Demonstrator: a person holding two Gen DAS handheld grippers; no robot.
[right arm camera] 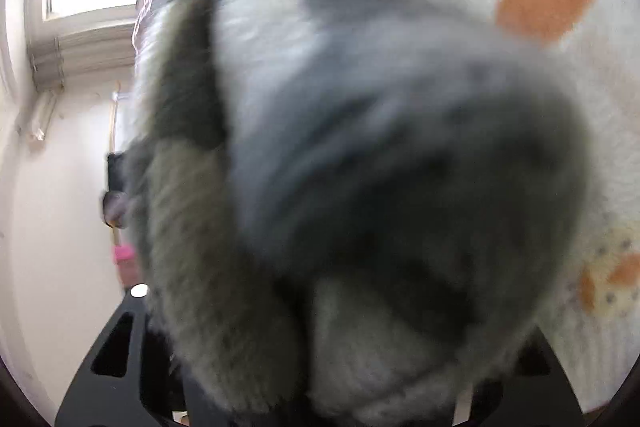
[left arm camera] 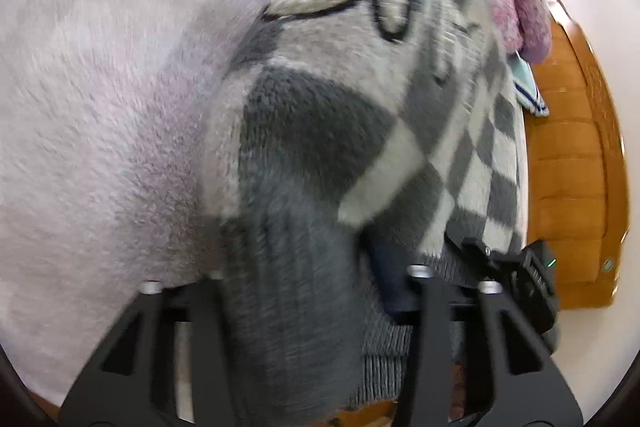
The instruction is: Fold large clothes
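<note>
The grey checked sweater (left arm camera: 320, 131) bunches between the left gripper (left arm camera: 296, 291) fingers, which hold it; right gripper (right arm camera: 320, 379) fingers also hold the fabric.

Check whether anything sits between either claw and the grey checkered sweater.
Nothing visible does: the grey checkered sweater bunches directly between the left claw fingers, and its blurred knit fills the right claw view.
</note>
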